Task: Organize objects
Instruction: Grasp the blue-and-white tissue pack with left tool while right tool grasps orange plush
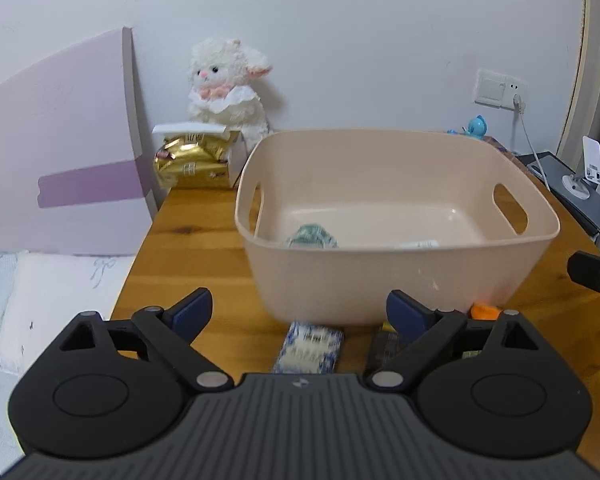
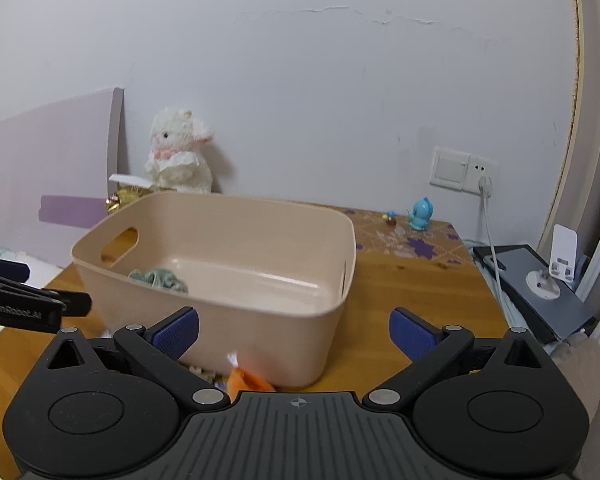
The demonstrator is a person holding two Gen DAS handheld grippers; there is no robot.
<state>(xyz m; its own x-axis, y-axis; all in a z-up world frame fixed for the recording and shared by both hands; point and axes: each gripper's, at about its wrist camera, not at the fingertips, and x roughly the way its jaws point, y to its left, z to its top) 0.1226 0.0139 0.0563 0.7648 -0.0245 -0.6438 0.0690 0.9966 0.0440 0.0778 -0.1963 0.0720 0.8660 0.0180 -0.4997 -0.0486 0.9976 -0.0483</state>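
Observation:
A beige plastic tub (image 1: 400,280) (image 2: 260,300) with cut-out handles stands on the wooden table (image 1: 188,248). Inside it lie a crumpled green cloth (image 1: 311,237) (image 2: 159,279) and a white slip (image 1: 420,245). My left gripper (image 1: 300,312) is open, hovering before the tub's near wall, above a blue-and-white packet (image 1: 310,347) and a dark packet (image 1: 382,350). An orange item (image 1: 485,312) (image 2: 246,380) lies at the tub's front corner. My right gripper (image 2: 294,334) is open and empty, just above the orange item.
A white plush lamb (image 1: 228,84) (image 2: 178,152) and a gold bag (image 1: 192,162) sit at the back left by a pink headboard (image 1: 60,152). A blue toy (image 2: 420,216) stands near the wall socket (image 2: 462,170); a dark tablet (image 2: 540,288) lies right. A bed (image 1: 40,300) borders the table's left.

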